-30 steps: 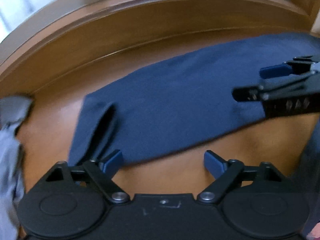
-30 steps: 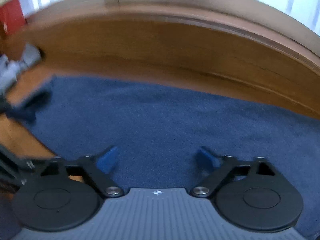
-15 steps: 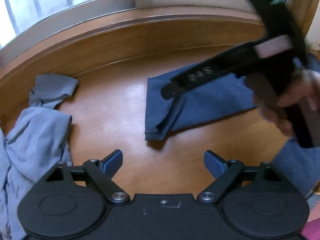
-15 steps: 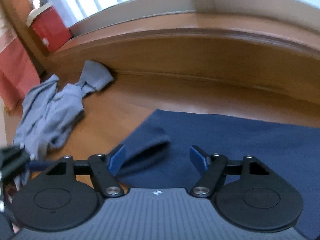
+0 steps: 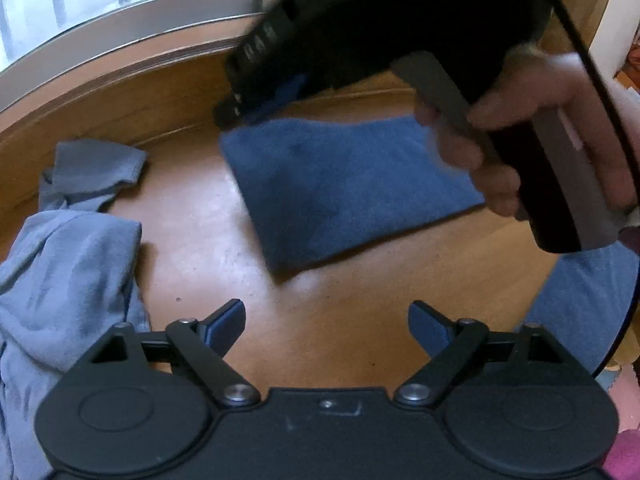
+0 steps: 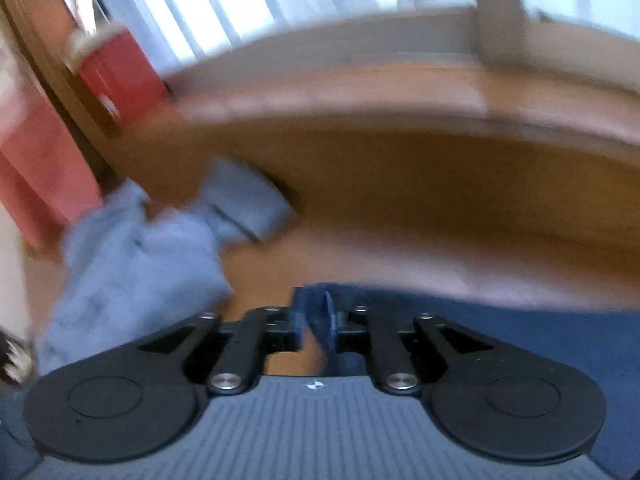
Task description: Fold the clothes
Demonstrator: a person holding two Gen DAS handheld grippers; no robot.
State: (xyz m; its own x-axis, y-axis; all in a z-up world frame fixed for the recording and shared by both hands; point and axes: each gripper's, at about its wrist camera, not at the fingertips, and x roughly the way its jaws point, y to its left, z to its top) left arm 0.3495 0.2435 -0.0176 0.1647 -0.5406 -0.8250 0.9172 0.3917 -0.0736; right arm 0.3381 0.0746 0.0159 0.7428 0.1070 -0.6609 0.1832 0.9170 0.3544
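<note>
A navy garment [image 5: 340, 192] lies flat on the wooden floor [image 5: 320, 320], folded into a rough rectangle. My right gripper [image 5: 236, 112], held by a hand [image 5: 540, 120], reaches over the garment to its far left corner. In the right wrist view the right gripper [image 6: 314, 320] has its jaws closing, nearly together, with the edge of the navy garment [image 6: 520, 328] pinched between the blue pads. My left gripper [image 5: 326, 320] hangs open over bare floor in front of the garment, with nothing between its fingers.
A crumpled grey-blue garment [image 5: 68, 280] lies to the left, also seen in the right wrist view [image 6: 136, 264]. A curved wooden ledge [image 5: 120, 96] under a window bounds the far side. A red container [image 6: 116, 72] and pink fabric [image 6: 36, 168] sit at far left.
The left gripper drew back from the navy garment and stayed open. The right gripper swung across to the garment's far left corner, and its jaws came together there.
</note>
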